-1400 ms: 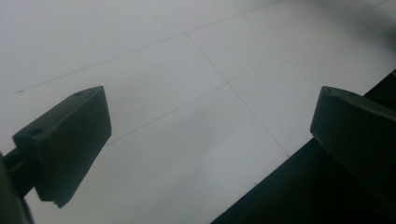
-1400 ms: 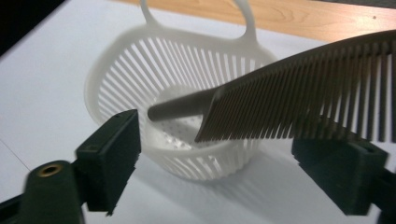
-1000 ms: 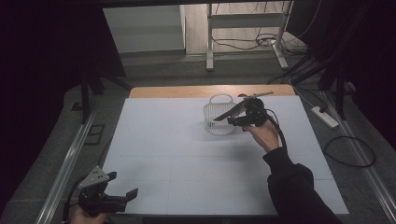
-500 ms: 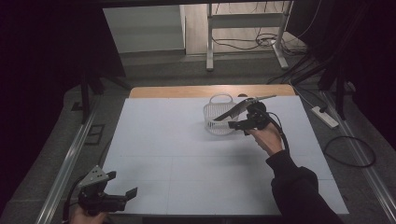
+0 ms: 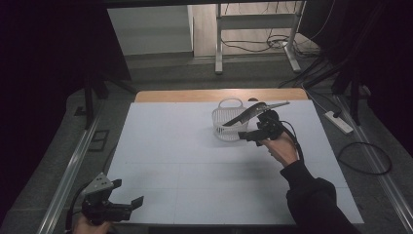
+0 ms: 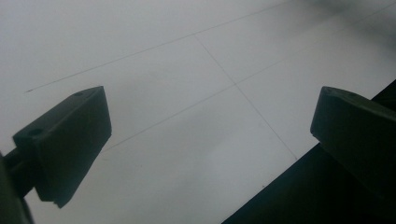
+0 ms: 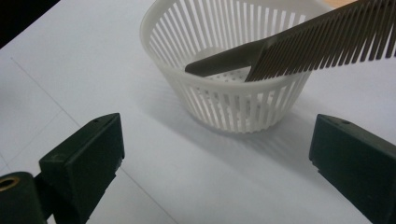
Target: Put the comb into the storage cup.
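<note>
1. White table (image 5: 195,165) with a wooden strip along its 12 o'clock edge.
2. White slotted basket (image 5: 228,124) sits up around 12 o'clock, and a comb (image 5: 251,113) leans in it, teeth end sticking out over the rim toward 3 o'clock.
3. Right gripper (image 5: 251,135) is just beside the basket, fingers spread, holding nothing.
4. Left gripper (image 5: 131,204) is way down at 7 o'clock, fingers spread too, empty.

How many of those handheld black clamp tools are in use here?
2. The left gripper sits open at the table's near-left corner; the right gripper is open beside the white basket holding a comb.

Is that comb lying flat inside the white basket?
No. The comb leans tilted: handle end down in the basket, teeth sticking out over its rim.
</note>
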Motion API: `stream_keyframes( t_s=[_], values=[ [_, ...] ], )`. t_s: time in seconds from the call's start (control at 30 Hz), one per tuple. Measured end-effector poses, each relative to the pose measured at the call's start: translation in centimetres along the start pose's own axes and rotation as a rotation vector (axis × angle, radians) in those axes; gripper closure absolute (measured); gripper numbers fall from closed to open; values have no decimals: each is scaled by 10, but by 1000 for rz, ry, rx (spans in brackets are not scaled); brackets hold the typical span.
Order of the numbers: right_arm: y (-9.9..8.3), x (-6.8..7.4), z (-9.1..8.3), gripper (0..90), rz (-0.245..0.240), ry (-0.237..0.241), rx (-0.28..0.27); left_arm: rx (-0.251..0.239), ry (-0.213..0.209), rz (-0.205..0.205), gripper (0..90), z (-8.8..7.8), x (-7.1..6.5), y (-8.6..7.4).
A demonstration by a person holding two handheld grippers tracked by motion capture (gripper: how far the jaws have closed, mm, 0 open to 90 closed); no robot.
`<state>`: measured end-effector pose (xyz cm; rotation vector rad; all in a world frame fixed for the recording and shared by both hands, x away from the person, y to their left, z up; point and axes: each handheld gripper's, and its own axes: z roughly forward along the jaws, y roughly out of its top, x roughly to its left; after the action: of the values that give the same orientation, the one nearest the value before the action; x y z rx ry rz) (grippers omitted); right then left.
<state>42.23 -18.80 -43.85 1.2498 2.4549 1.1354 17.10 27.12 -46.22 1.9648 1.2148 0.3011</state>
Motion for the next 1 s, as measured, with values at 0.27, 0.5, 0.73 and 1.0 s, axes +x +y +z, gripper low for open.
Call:
stream_keyframes(
  t_s=[0.27,0.5,0.73,1.0],
  values=[
    [-8,3,-7,34,-22,-10,3,-1,-3,-4,0,0,0,0],
    [-14,8,-14,33,-51,-9,0,0,-6,-4,0,0,1,0],
    [-20,14,-22,33,-71,11,-9,1,-9,-6,0,0,1,0],
    [-28,16,-29,34,-79,5,-13,-1,-12,-7,0,0,2,0]
  ],
)
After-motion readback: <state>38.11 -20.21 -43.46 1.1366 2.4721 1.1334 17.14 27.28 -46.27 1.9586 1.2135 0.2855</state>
